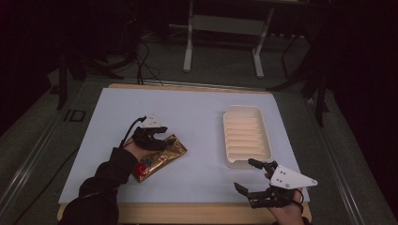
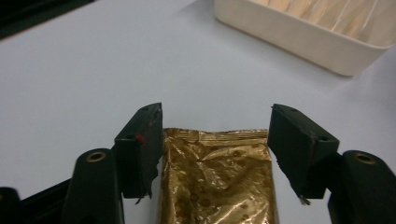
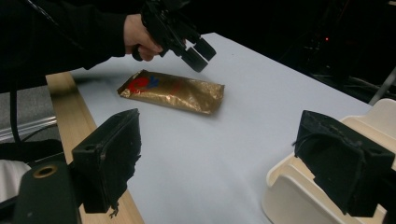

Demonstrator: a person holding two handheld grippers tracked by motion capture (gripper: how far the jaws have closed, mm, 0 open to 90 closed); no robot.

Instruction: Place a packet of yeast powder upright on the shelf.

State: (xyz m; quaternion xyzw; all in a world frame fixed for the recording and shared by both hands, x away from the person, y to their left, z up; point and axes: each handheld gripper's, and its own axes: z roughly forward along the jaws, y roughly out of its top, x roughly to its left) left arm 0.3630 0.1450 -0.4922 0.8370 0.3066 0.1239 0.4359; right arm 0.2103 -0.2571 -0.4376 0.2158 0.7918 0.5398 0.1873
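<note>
Your table (image 1: 197, 117) has a pale, bluish-white top with a light wooden edge showing along the near side and the far rim. It stands on a grey-green floor in a dim room; the corners fall away into black. Beyond the far edge you can see the white legs of a stand (image 1: 223, 42) and some dark cables (image 1: 143, 61) trailing across the floor.

Your left gripper (image 2: 217, 140) sits over the near-left part of the table, above the far end of a gold foil packet (image 1: 159, 159). The packet lies flat, angled across the surface, with a red and blue mark near the end closest to you. In the left gripper view the packet's crimped end lies between the two black jaws, which stand partly open; the left one is at the foil's edge, the right one shows a narrow gap. You cannot tell from that view whether either pad actually presses on the foil. In the right gripper view it hangs just above the packet.

Your right gripper (image 1: 253, 176) rests at the near-right corner, jaws wide apart and holding nothing. Just beyond it lies a cream plastic tray (image 1: 227, 136) with a ribbed floor, well apart from the packet.
</note>
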